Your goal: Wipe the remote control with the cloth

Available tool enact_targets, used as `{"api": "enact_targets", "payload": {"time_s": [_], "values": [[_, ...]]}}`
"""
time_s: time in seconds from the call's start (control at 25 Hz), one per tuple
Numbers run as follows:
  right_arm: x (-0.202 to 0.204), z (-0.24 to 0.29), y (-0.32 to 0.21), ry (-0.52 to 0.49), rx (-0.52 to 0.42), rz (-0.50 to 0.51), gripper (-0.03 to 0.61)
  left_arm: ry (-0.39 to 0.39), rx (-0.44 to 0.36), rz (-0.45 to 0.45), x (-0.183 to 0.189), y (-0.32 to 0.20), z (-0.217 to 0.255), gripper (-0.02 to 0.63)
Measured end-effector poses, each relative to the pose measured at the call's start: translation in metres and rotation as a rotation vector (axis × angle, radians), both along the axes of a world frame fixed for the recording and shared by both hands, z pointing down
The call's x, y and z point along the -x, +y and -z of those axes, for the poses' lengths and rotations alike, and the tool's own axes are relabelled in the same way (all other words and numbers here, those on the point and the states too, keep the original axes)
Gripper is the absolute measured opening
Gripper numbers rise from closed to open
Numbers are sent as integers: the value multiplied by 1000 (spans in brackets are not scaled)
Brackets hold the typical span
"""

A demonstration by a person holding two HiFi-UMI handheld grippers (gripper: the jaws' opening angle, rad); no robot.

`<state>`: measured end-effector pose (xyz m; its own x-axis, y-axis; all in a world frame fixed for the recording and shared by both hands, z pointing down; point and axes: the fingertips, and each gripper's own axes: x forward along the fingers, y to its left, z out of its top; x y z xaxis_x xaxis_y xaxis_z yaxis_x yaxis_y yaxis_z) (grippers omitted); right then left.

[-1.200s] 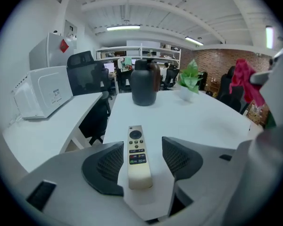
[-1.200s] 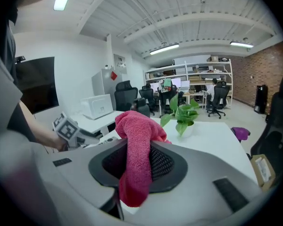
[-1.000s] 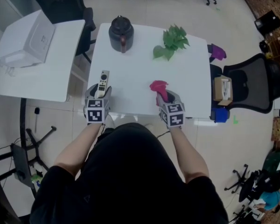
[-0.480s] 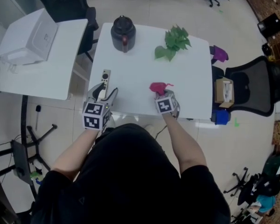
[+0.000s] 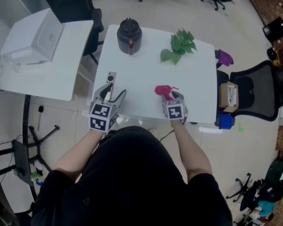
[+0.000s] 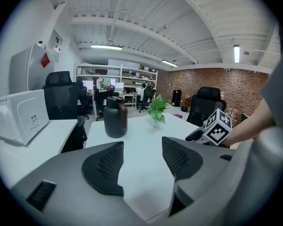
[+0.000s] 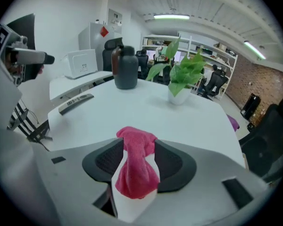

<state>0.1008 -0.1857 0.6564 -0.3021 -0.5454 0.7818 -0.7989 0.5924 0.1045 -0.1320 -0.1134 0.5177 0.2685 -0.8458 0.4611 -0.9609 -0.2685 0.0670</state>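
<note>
The grey remote control (image 5: 110,80) lies on the white table (image 5: 146,65) near its left edge, also seen in the right gripper view (image 7: 75,102). My left gripper (image 5: 112,94) hovers just behind it, open and empty (image 6: 141,164); the remote is hidden in the left gripper view. A crumpled pink cloth (image 5: 162,90) rests on the table near the front edge. My right gripper (image 5: 172,98) sits over it. Its jaws have just been opening, and the cloth (image 7: 137,173) lies loosely between the spread pads (image 7: 172,161).
A dark jug (image 5: 129,34) and a potted green plant (image 5: 179,46) stand at the table's far side. A side table with a white machine (image 5: 33,41) is at the left. A black office chair (image 5: 254,86) and a cardboard box (image 5: 228,95) are at the right.
The left gripper has risen and drawn back from the remote, which stays on the table. The right gripper has come down with the cloth and its jaws have spread.
</note>
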Motion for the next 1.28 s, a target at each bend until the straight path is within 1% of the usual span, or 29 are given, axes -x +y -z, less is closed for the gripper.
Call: {"api": "enact_targets", "payload": {"time_s": [0.16,0.28,0.36,0.4,0.48,0.52,0.64,0.68,0.72,0.8,0.92,1.16,1.28], "values": [[7,83,3,-188,-165,-18,209,12,-48,-48,-12,-5,19,259],[17,144,15,-320,-252,-1,201,11,-97,-97,-24,-7,40,259],[26,177,26,-393,-291,22,98,5,-136,-135,-32,-6,56,247],[31,190,32,-421,-305,35,86,3,-156,-153,-36,-5,64,236],[38,211,42,-462,-330,56,48,-2,-202,-194,-43,-3,80,193],[41,219,47,-479,-341,67,37,-9,-227,-218,-47,-2,87,161],[54,240,58,-527,-365,116,8,-27,-292,-287,-60,2,104,92],[59,244,61,-540,-370,133,3,-26,-307,-305,-64,4,109,63],[63,248,63,-551,-373,144,2,-26,-317,-325,-70,5,113,58],[70,252,67,-566,-372,161,0,-35,-327,-365,-80,9,116,3],[78,252,72,-575,-360,196,0,-41,-332,-410,-91,13,116,2],[89,250,78,-565,-344,233,0,-48,-332,-432,-97,14,114,2],[91,248,80,-559,-336,232,0,-48,-326,-437,-99,14,112,2]]}}
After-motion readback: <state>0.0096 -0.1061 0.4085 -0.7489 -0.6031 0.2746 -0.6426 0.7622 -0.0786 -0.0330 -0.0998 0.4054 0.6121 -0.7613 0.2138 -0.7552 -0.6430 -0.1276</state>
